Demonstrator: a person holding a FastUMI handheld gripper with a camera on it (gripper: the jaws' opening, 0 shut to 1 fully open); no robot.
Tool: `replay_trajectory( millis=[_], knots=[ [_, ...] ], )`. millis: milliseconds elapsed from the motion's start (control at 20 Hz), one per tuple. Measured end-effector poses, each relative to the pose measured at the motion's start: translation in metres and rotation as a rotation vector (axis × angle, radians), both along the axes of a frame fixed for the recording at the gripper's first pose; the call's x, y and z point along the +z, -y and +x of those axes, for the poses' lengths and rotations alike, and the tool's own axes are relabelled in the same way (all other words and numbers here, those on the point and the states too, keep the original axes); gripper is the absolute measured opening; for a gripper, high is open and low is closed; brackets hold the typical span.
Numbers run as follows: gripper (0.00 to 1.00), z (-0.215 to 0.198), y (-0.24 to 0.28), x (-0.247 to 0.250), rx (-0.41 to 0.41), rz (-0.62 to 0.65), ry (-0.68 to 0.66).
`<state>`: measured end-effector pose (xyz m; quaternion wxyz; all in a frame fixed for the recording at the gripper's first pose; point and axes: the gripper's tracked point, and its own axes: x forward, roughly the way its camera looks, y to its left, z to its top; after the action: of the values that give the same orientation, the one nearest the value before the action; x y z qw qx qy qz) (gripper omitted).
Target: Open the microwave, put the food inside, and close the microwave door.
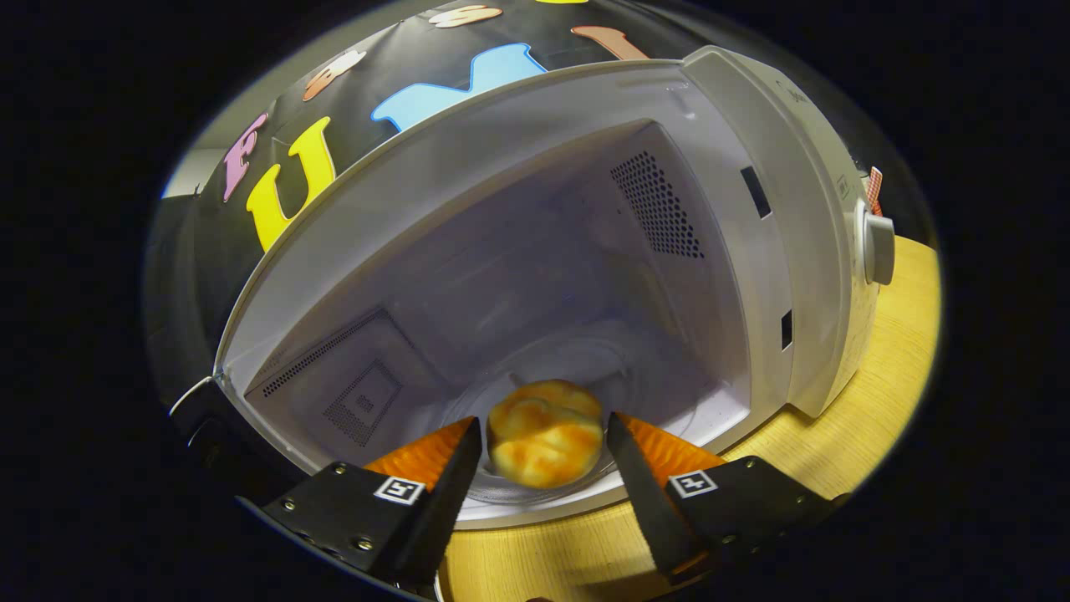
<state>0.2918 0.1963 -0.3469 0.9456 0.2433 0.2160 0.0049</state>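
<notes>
The white microwave (pixel 802 251) stands open, its bare cavity facing me with a glass turntable (pixel 585 359) on the floor. A round golden bread roll (pixel 545 443) sits between my fingertips, low over the front of the turntable, just inside the cavity's front sill. My gripper (pixel 545 428) is shut on the roll, with one fingertip touching each of its sides. The microwave door (pixel 196 418) is swung out beside the cavity, seen edge-on as a dark strip.
A control knob (pixel 878 247) sticks out of the microwave's front panel. The microwave rests on a light wooden table (pixel 844 451), which runs under my fingers. Perforated vents (pixel 656 205) mark the cavity's walls.
</notes>
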Motion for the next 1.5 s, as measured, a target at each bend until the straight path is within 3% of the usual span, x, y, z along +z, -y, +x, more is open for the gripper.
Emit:
replay_trajectory(
  millis=[100, 600, 1050, 1500],
  knots=[
    [0.98, -0.003, 0.002, 0.008, 0.006, -0.032, 0.018],
    [0.98, -0.084, 0.001, 0.096, 0.160, -0.118, 0.123],
    [0.97, -0.180, 0.001, 0.179, 0.239, -0.226, 0.255],
    [0.97, -0.267, -0.050, 0.244, 0.383, -0.264, 0.385]
  ],
)
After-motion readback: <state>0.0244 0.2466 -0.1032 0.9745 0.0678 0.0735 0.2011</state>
